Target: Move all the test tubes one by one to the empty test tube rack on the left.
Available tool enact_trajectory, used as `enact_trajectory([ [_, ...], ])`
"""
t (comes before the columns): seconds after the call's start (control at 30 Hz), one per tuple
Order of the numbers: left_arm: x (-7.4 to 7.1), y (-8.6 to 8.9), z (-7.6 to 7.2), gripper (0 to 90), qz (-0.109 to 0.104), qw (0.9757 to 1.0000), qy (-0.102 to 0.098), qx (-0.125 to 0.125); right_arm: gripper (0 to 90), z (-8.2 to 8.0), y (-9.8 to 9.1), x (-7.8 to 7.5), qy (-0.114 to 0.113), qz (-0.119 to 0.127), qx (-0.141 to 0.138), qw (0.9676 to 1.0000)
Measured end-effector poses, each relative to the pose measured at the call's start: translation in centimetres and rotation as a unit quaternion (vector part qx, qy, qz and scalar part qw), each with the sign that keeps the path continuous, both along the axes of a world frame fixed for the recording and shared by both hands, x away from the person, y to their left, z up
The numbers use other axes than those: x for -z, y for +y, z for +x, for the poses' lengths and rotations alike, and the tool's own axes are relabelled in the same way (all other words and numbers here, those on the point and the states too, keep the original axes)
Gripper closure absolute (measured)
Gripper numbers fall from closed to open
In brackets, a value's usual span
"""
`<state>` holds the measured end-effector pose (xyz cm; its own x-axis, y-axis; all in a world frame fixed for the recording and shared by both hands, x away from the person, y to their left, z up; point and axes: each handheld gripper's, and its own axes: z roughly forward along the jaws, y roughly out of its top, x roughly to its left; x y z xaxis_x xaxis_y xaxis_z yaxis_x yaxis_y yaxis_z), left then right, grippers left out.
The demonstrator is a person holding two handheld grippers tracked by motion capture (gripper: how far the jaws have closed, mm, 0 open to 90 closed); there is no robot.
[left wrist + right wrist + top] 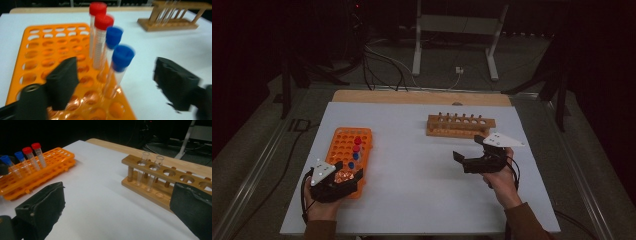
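An orange tube rack (pixel 341 141) lies at the table's left and holds two red-capped tubes (pixel 357 144) and two blue-capped tubes (pixel 353 160) in a row. My left gripper (pixel 348 173) hovers over the rack's near end. In the left gripper view it (pixel 117 82) stands open, with the nearest blue-capped tube (pixel 120 65) between its jaws and apart from both pads. My right gripper (pixel 468 149) is open and holds nothing, just in front of a wooden rack (pixel 460 126). In the right gripper view, two clear glass tubes (pixel 143 167) stand in that wooden rack (pixel 160 183).
A white sheet (pixel 412 180) covers the table, with a strip of bare wood (pixel 422 96) along its far edge. Beyond the table are cables (pixel 377 60) and a white stand's legs (pixel 417 55) on a dark floor.
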<state>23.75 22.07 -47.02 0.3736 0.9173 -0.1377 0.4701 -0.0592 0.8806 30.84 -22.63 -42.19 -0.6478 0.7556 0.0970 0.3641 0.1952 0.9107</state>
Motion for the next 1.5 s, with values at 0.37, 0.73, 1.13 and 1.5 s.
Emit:
enact_trajectory([
  [0.37, -1.6, -0.1, 0.3, 1.4, -0.039, 0.9989, -0.024, 0.009, 0.0, 1.1, 0.2, -1.2, -0.006, -0.005, 0.005, 1.0],
  [0.73, -2.1, 0.1, 0.5, 1.2, -0.055, 0.9975, -0.042, 0.006, 0.0, 2.5, 0.7, -2.5, -0.014, 0.003, 0.011, 0.9998],
  [1.13, -2.1, -0.3, 0.3, 0.5, -0.039, 0.9978, -0.052, 0.008, 0.0, 5.6, 1.7, -3.2, -0.013, -0.002, 0.031, 0.9994],
  [1.5, -2.0, -0.6, 0.1, 0.5, -0.03, 0.998, -0.054, 0.012, 9.3, 9.8, 2.7, -1.2, 0.015, -0.018, 0.058, 0.998],
])
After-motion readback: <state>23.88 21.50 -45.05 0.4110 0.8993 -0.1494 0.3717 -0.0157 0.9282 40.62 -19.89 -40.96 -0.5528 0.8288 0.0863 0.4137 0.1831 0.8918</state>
